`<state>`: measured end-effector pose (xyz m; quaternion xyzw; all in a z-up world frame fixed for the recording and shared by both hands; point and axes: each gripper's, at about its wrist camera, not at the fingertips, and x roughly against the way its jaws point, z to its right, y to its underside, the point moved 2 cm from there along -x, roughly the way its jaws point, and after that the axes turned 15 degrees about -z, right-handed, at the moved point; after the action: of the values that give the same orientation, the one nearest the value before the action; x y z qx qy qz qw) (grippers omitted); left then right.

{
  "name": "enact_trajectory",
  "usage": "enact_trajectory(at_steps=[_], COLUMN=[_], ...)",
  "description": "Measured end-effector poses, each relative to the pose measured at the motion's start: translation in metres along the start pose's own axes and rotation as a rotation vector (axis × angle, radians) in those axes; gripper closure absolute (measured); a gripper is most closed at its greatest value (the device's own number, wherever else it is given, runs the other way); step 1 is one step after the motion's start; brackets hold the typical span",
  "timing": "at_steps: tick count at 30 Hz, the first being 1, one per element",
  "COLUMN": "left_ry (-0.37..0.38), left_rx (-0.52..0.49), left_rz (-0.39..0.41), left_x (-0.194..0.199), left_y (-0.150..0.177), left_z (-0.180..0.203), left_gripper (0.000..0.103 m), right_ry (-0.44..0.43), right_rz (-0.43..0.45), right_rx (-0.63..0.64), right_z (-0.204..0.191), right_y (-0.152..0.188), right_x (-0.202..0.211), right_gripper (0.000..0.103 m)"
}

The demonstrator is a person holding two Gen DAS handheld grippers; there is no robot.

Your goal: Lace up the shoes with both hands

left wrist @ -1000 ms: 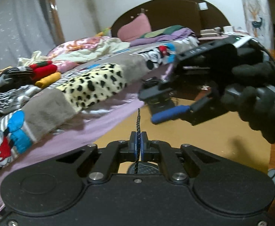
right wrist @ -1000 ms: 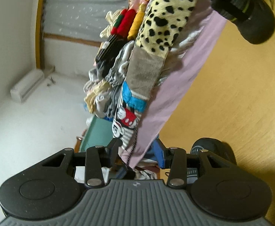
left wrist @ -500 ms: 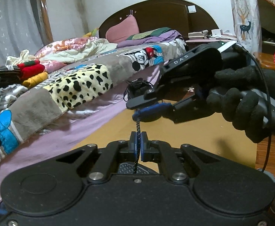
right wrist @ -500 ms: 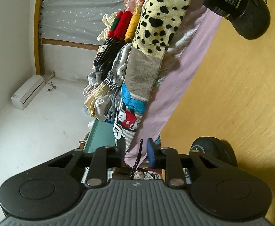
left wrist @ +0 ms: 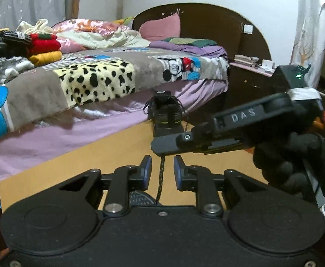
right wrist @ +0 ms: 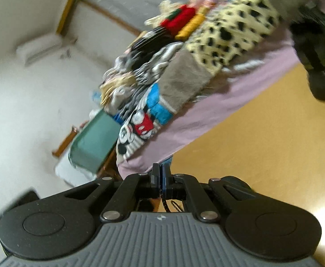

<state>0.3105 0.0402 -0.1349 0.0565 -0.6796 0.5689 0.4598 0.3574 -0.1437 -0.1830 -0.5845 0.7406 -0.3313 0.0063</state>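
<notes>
a bedroom with white walls: the wide bed (left wrist: 100, 82), draped in a patchwork blanket of leopard-spot and cartoon-mouse panels over a lilac sheet, fills the left of the left wrist view, and everything below is placed against it. folded red, yellow and striped clothes (left wrist: 28, 46) are stacked on the bed's far left, and a pink pillow (left wrist: 160, 27) leans on the dark brown arched headboard (left wrist: 207, 29) at its far end. against the bed's near side stands a tan wooden counter (left wrist: 109, 158). on the counter's far edge, right up against the lilac sheet, sits a black sneaker with yellow-green side stripes (left wrist: 166, 115), loose laces hanging from it.

nearer than the bed, the right gripper (left wrist: 160, 150) reaches in from the right, held by a hand in a black knit glove (left wrist: 291, 158). its fingers are pressed together on the top of a black lace flecked with yellow (left wrist: 160, 173); the right wrist view shows the same: fingers (right wrist: 155, 176) closed, with the lace (right wrist: 165, 201) hanging below them.

the left gripper (left wrist: 160, 172) sits below it. its blue-padded fingers (left wrist: 145, 171) are opening, a narrow gap on each side of the lace, which runs down between them untouched.
</notes>
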Motion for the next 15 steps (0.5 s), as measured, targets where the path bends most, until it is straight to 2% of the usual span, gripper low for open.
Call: enact_trajectory(at_steps=[6,10,15], left_ry=[-0.02,-0.029,-0.031], left_rx=[0.013,0.014,0.013], left_rz=[-0.038,-0.052,-0.055], left_x=[-0.003,-0.006,-0.006], left_y=[0.0,0.0,0.001], left_z=[-0.002,-0.002,-0.003], left_gripper=[0.084,0.092,0.095], right_ry=[0.042,0.047,0.051], right_rz=[-0.03,-0.037,-0.045], right_rx=[0.081,0.1,0.108], right_z=[-0.012,-0.015,-0.015], right_y=[0.003,0.004,0.004], right_x=[-0.005,-0.006,-0.008], right_gripper=[0.099,0.099,0.099])
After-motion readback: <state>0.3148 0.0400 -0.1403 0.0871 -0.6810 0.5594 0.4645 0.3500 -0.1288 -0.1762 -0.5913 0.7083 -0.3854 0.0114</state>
